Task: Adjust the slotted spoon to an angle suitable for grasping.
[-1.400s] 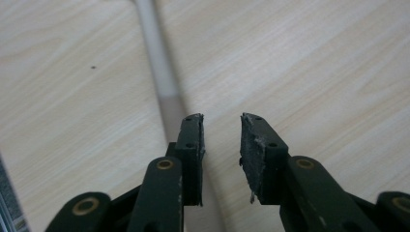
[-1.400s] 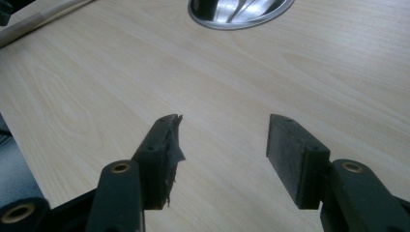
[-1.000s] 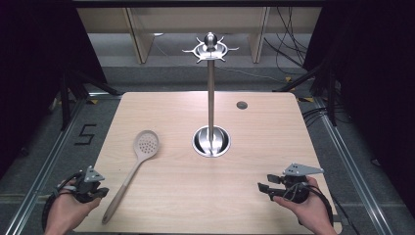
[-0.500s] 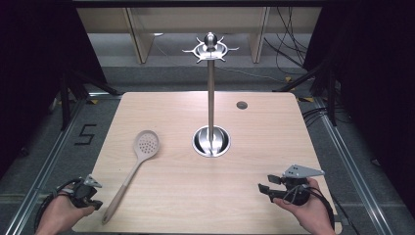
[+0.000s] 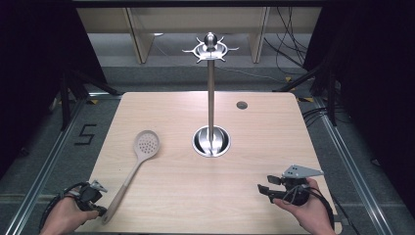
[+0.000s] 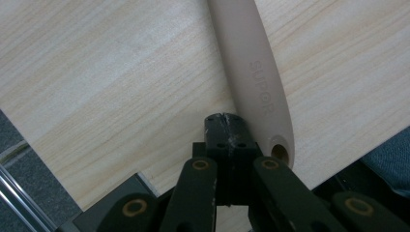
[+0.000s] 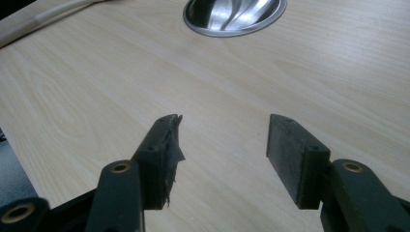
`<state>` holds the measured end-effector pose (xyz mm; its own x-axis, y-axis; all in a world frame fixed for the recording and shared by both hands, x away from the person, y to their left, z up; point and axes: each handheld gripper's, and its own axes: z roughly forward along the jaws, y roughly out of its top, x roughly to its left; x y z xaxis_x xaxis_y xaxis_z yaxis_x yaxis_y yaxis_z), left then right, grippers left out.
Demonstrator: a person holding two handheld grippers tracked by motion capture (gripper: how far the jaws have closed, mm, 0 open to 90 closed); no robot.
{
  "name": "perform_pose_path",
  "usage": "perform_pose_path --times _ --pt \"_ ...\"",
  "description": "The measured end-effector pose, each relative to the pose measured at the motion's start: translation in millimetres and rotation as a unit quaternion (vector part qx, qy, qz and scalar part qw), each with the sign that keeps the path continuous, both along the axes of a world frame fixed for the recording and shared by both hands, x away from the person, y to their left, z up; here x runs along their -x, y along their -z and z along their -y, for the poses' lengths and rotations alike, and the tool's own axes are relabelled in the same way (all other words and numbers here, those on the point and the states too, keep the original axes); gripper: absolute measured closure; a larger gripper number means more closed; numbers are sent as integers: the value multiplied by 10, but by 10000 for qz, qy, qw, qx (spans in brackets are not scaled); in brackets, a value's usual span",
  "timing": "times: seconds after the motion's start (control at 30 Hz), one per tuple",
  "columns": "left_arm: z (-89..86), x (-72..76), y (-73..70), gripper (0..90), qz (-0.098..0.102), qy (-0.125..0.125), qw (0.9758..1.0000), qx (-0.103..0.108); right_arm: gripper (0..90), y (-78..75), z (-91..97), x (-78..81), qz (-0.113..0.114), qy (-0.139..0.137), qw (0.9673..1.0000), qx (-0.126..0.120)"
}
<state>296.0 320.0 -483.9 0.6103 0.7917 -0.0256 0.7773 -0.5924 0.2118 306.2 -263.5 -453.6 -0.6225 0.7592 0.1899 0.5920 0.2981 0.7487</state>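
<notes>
On the pale wooden table (image 5: 274,147) a beige slotted spoon (image 5: 139,156) lies flat, its perforated bowl towards the middle of the board and its handle running down to about seven o'clock, ending right at the near-left corner. From the table's centre, the spoon's bowl sits at roughly nine o'clock.

The left gripper (image 5: 94,193) is held low at that near-left corner, at about seven o'clock from the centre. In the left gripper view its two black jaws are pressed together with nothing between them, and their joined tip (image 6: 226,126) sits just beside the handle end of the spoon (image 6: 256,82), on the side away from the hanging hole. Whether the jaws actually touch the handle I cannot tell. The handle bears raised lettering along its length.

The right gripper (image 5: 268,190) is held at about five o'clock, near the front-right edge, with the grey plate on top and the person's right hand (image 5: 306,208) wrapped around it. In the right gripper view its jaws stand spread wide over bare wood, gripping nothing (image 7: 222,140).

A steel utensil stand (image 5: 211,98) rises from a round shiny base at the centre, its crown of hooks at twelve o'clock. A small dark round hole (image 5: 242,105) marks the table at about one o'clock.
</notes>
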Motion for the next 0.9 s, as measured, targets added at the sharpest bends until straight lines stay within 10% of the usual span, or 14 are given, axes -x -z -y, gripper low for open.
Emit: perform_pose_path --times 0.47,0.9 --pt "396 -36 -9 893 -40 550 9984 157 458 14 10 -18 81 -87 9999 4" --pt "1118 -241 -9 891 160 1362 9903 235 457 10 1 -1 -37 -34 10000 -2"
